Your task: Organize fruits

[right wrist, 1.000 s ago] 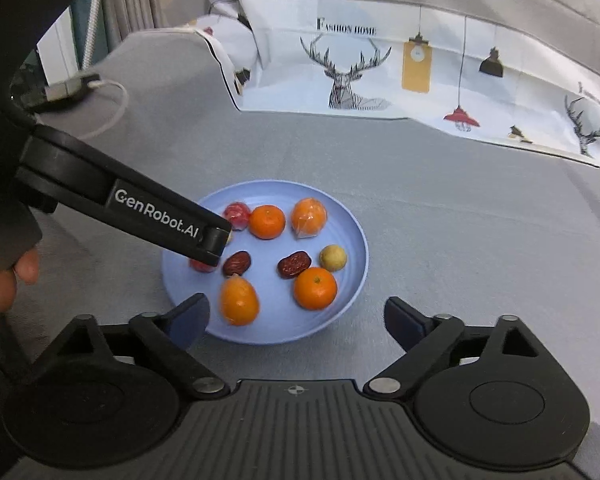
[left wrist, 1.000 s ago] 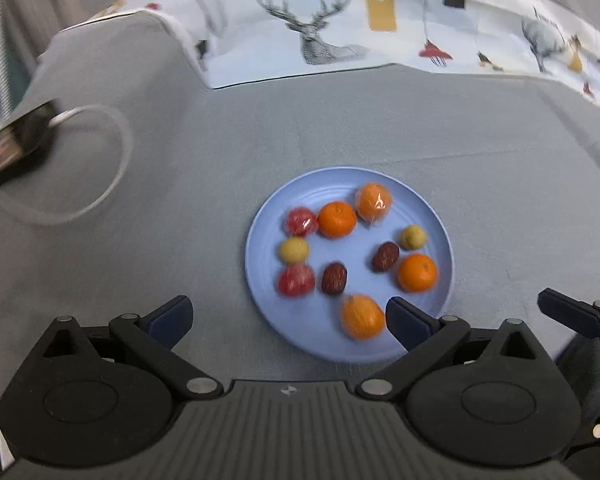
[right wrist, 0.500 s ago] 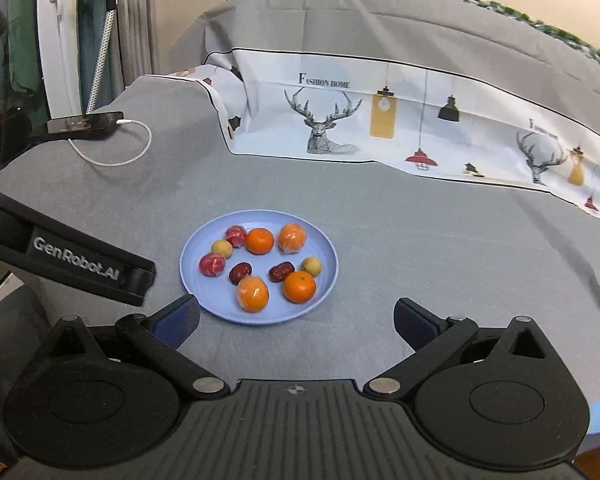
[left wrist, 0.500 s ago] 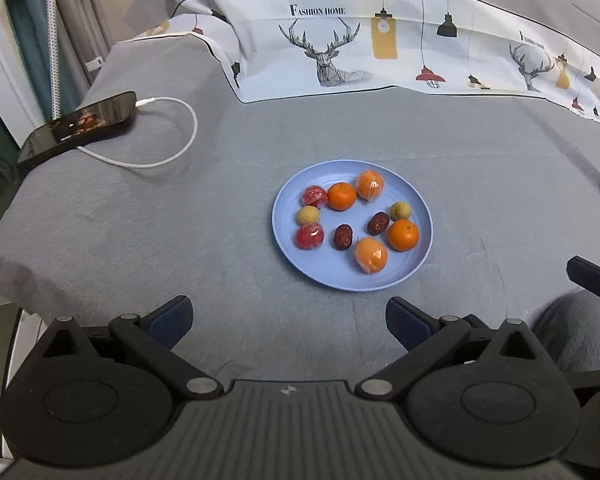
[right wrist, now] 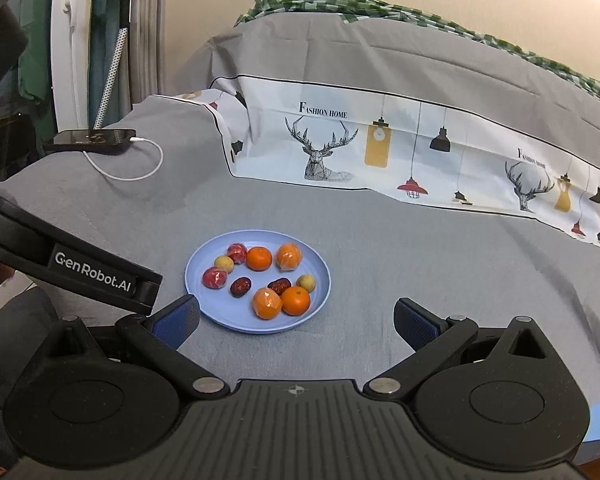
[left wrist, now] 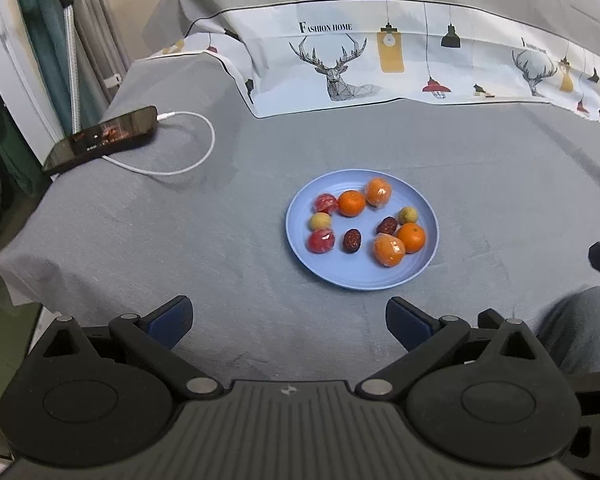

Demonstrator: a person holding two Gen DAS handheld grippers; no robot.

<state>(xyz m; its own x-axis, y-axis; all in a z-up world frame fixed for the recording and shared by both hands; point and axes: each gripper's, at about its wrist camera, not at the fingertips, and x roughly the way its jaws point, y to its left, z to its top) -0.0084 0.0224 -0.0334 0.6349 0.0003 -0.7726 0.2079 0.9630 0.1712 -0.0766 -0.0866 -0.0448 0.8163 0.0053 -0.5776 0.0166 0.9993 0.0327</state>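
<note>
Left wrist view: blue plate (left wrist: 362, 278) on bed (left wrist: 140, 240) carries nine fruits: four orange, two red, two yellow, two dark dates. Plate ahead of left gripper (left wrist: 288, 320), fingers apart, empty.
Right wrist view: same nine fruits; plate (right wrist: 236, 320) ahead, left of centre of right gripper (right wrist: 296, 320), fingers apart, empty.

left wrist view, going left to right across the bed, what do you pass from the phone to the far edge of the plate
phone → white charging cable → blue plate, left rim first → red wrapped fruit → dark date → bare orange nearest the right rim
</note>
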